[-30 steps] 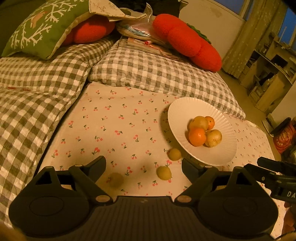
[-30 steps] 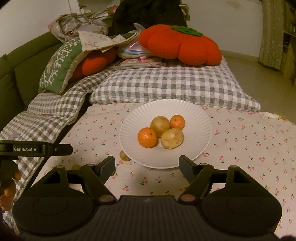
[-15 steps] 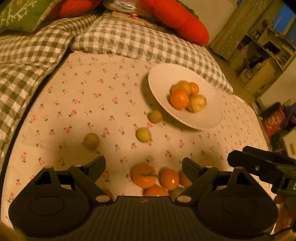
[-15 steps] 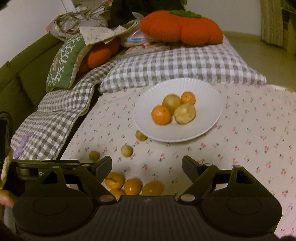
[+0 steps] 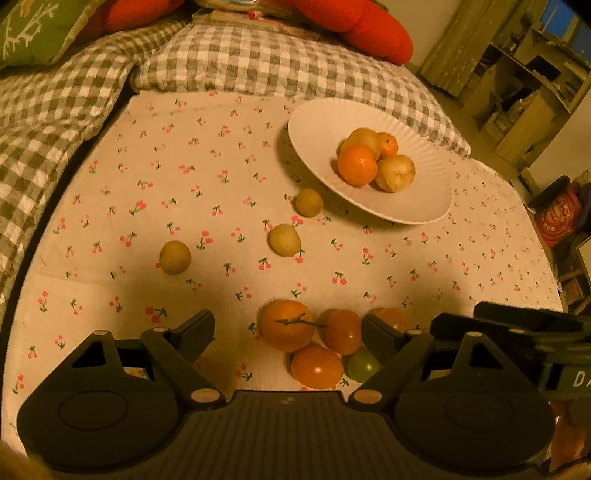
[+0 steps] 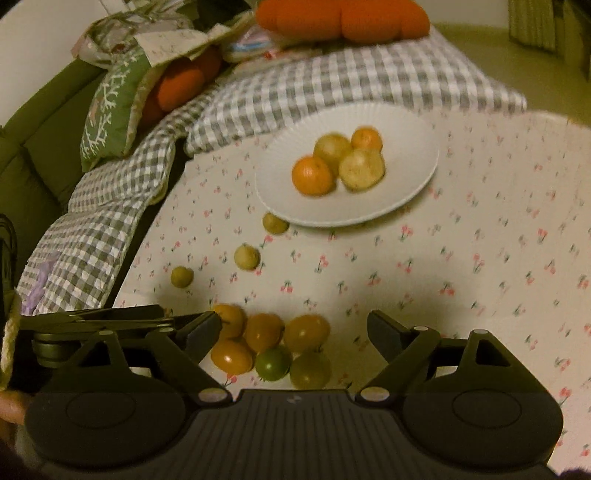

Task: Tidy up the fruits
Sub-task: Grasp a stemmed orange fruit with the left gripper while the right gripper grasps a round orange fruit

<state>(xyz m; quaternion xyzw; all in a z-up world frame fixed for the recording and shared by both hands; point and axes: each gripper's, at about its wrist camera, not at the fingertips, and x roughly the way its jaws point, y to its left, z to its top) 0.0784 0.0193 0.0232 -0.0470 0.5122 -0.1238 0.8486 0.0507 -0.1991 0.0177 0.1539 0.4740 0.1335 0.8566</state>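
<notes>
Around my work I see a checked grey-and-white pillow (image 5: 280, 62) at the far edge of the cherry-print cloth (image 5: 369, 266), an orange pumpkin cushion (image 6: 343, 16) on top of it, and a green cushion with white branches (image 6: 110, 99) far to the left; nothing lies between my tools and the fruit. A white ribbed plate (image 5: 317, 125) sits far right on the cloth and holds four pieces: two oranges and two pale yellowish fruits. Three small yellow-green fruits (image 5: 284, 240) trail in a loose line from just beside the plate's near rim toward the left. Near me lies a tight cluster of tomatoes (image 6: 269, 347): in the right wrist view I count four orange and two green, all touching or nearly so. My left gripper (image 5: 286, 332) has just been closing a little, yet its jaws are spread wide with nothing pressed between them; the cluster sits on the cloth between and just beyond its fingertips, its right finger overlapping one orange tomato. My right gripper (image 6: 291, 330) is also spread wide and holds nothing; the cluster lies toward its left finger, the cloth bare by its right finger.
</notes>
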